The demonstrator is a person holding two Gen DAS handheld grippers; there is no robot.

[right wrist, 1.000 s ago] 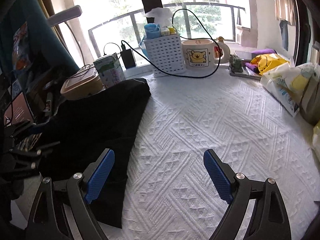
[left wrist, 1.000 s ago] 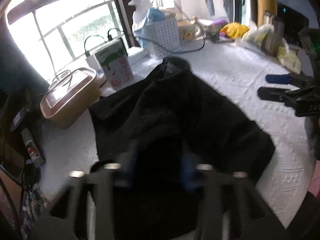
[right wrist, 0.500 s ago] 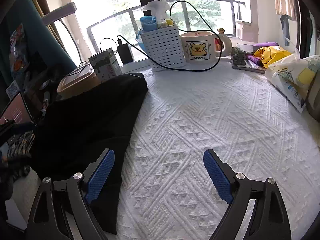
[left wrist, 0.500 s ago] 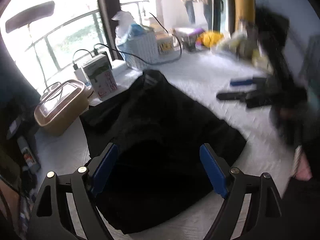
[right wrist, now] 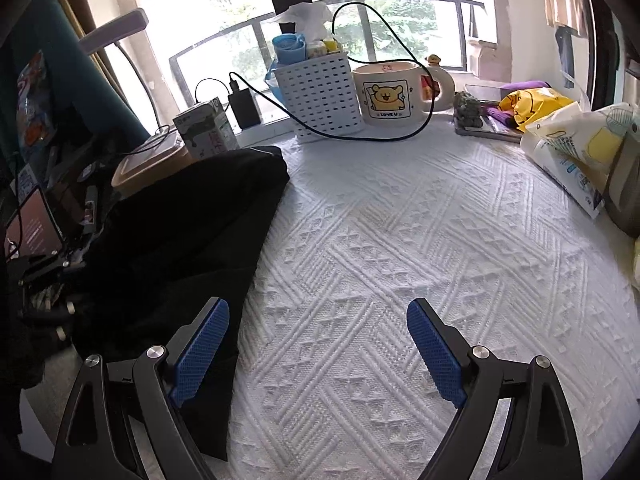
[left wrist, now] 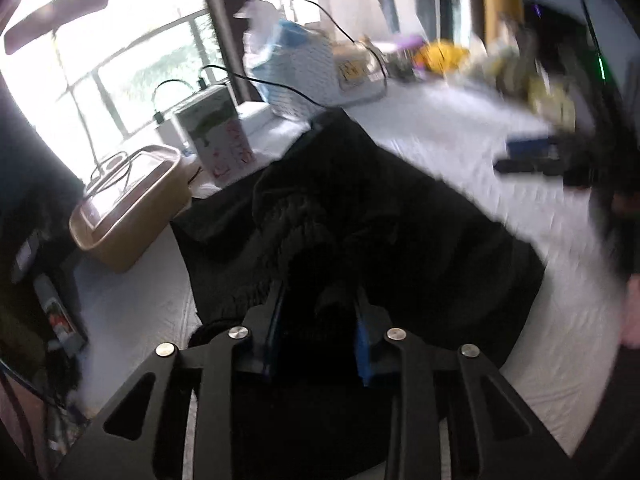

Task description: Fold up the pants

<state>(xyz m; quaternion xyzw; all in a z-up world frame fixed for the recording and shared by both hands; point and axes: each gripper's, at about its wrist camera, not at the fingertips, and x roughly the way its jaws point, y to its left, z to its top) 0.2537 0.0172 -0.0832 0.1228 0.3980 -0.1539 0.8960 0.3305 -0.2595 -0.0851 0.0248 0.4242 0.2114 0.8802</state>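
A white textured cloth covers the bench, where black pants lie spread across the left half, reaching toward 12 o'clock near the window. In the left wrist view, the left tongs are clenched on a raised bunch of the pants at the near edge, their blue pads pressed into the dark fabric. The right tongs hang released over the bare cloth, blue pads wide apart, the left pad just over the pants' edge. At 12 o'clock stand a white perforated basket and a bear mug, touching side by side.
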